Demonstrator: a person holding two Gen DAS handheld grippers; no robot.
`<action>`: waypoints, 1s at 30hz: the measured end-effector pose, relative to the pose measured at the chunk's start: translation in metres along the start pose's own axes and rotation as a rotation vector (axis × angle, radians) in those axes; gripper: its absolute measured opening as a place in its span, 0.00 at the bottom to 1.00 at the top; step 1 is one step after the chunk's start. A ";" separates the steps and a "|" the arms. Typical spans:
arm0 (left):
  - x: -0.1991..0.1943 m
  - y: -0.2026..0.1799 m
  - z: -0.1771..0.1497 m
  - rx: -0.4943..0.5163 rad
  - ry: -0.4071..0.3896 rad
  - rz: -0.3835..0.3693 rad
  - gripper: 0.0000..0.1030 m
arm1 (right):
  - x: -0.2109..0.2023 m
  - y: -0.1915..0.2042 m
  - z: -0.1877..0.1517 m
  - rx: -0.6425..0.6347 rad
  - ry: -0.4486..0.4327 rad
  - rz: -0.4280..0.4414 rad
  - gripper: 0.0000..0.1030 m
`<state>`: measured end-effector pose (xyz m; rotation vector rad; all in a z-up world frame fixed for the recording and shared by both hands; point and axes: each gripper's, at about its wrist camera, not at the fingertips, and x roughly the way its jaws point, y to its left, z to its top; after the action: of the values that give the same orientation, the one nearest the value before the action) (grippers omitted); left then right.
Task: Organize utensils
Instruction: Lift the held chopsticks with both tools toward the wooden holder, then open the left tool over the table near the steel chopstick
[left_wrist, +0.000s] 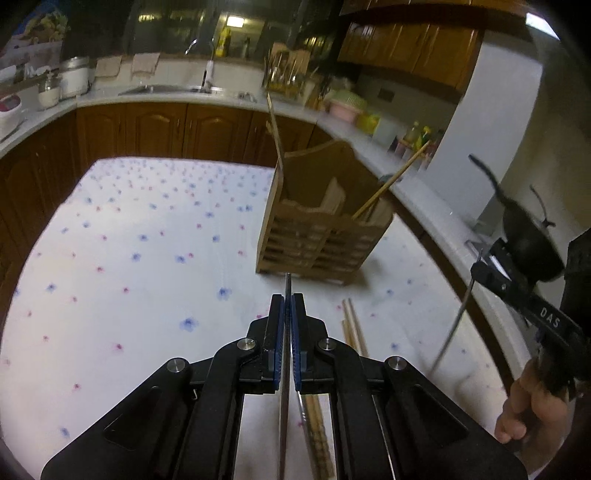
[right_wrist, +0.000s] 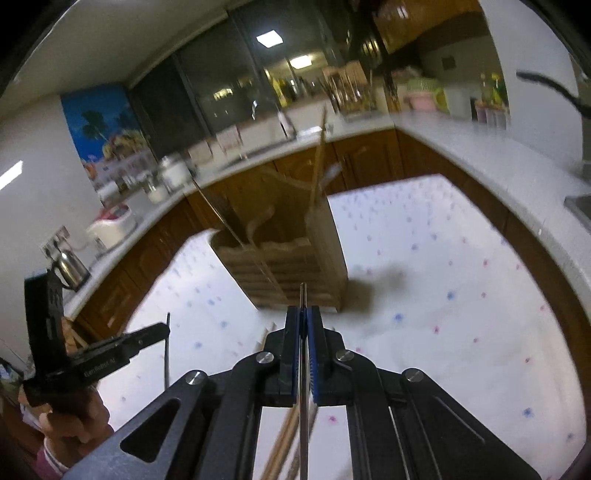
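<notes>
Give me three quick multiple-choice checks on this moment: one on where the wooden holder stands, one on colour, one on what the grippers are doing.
1. The wooden utensil holder stands:
A. on the flowered tablecloth
B. in the sink
C. on the floor

2. The gripper pads are:
A. red
B. blue
C. white

3. The left gripper and right gripper are:
A. both open and empty
B. both shut, each on a thin metal utensil
C. one open, one shut

Answers:
1 A, its base rests on the cloth.
2 B, blue strips line both jaws.
3 B, a metal rod sits clamped in the left, another metal rod in the right.
</notes>
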<state>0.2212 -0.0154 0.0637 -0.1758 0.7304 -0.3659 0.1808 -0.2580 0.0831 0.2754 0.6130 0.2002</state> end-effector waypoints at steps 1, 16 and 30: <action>-0.006 0.000 0.001 0.003 -0.012 -0.002 0.03 | -0.006 0.003 0.003 -0.005 -0.017 0.003 0.04; -0.050 -0.005 0.018 0.035 -0.141 -0.004 0.00 | -0.051 0.027 0.038 -0.054 -0.175 0.029 0.04; 0.100 0.040 0.014 -0.095 0.160 0.120 0.36 | -0.050 0.019 0.037 -0.022 -0.173 0.062 0.04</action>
<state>0.3098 -0.0168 0.0009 -0.1933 0.9123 -0.2325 0.1612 -0.2604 0.1451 0.2870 0.4313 0.2397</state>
